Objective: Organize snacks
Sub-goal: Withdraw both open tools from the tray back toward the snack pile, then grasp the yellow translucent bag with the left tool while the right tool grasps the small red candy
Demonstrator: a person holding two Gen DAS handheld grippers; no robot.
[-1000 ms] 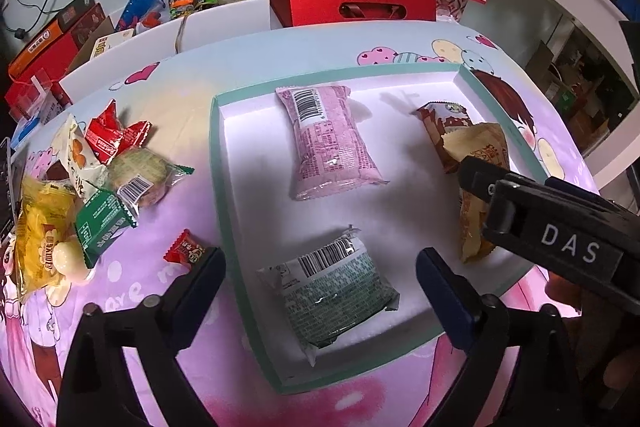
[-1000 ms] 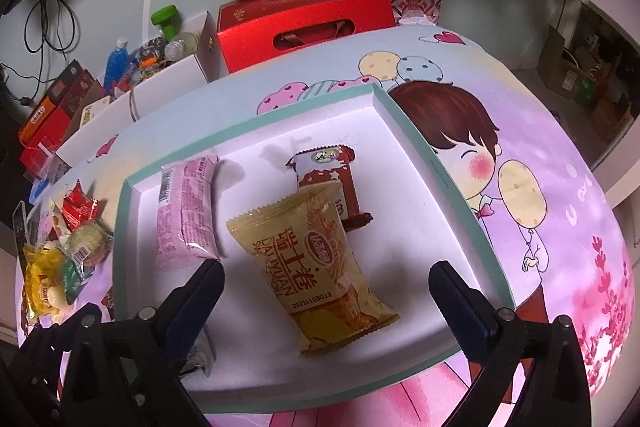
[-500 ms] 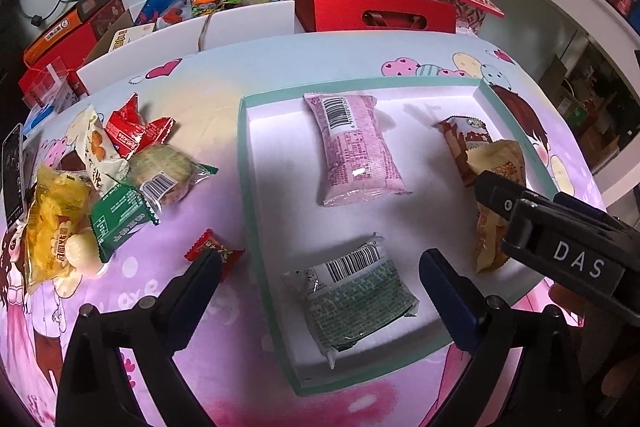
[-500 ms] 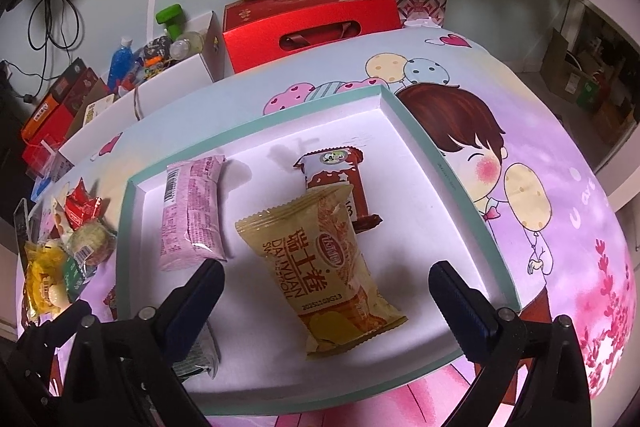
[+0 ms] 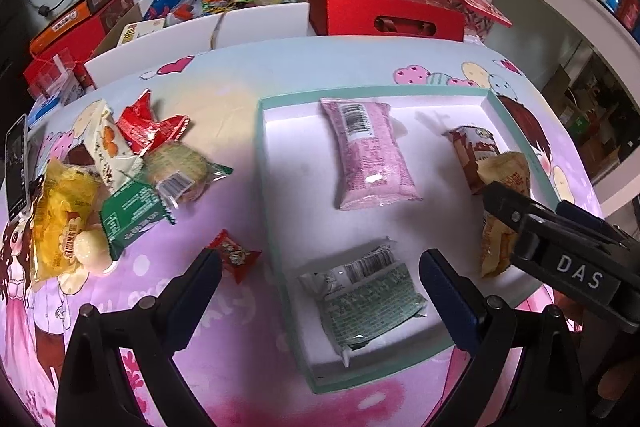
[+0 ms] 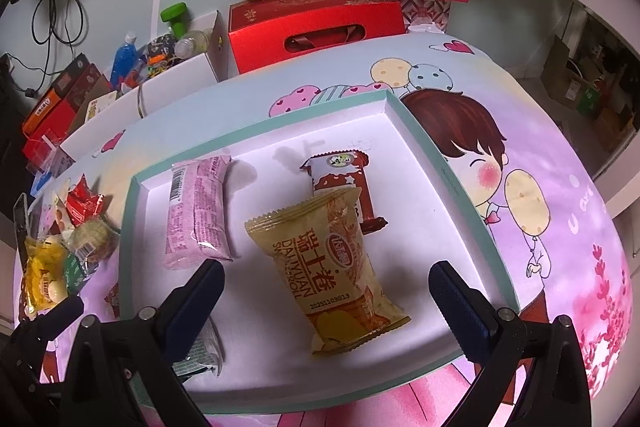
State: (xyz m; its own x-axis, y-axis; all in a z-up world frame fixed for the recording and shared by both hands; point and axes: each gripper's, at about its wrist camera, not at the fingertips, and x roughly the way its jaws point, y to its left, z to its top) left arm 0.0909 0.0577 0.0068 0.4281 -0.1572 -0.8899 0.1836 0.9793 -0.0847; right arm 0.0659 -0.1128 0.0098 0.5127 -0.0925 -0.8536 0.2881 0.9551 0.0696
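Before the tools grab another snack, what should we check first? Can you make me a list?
1. Left tool empty and open: ok, nothing sits between its blue pads.
2. Right tool empty and open: ok, it hangs over the yellow egg-roll packet without gripping it.
3. Room left in the white tray with the teal rim: ok, bare floor shows between the pink wrapped snack and the green-grey packet.
4. Snacks waiting outside: ok, the small red candy lies on the cartoon tablecloth beside the tray, nearest the left tool.
5. Packets lying flat in the tray: not ok, the yellow packet overlaps the brown-and-white wrapper.
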